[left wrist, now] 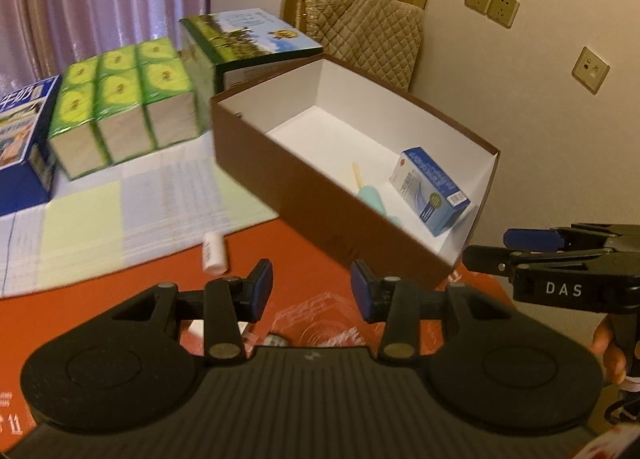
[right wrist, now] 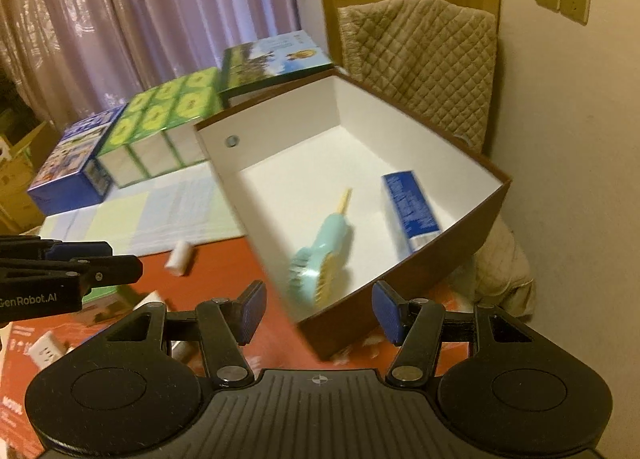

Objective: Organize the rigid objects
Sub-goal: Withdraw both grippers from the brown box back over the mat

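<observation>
Blurred fan (right wrist: 324, 259) perhaps touches brown box (right wrist: 460, 235) wall.

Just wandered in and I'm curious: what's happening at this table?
A person holds two grippers, sorting small items into a brown box. A blue carton and a mint-green brush already lie inside. The left gripper and right gripper are both open and empty. A small white bottle lies outside.

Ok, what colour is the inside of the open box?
White inside the open box, brown outside; the right wrist view shows it best.
</observation>
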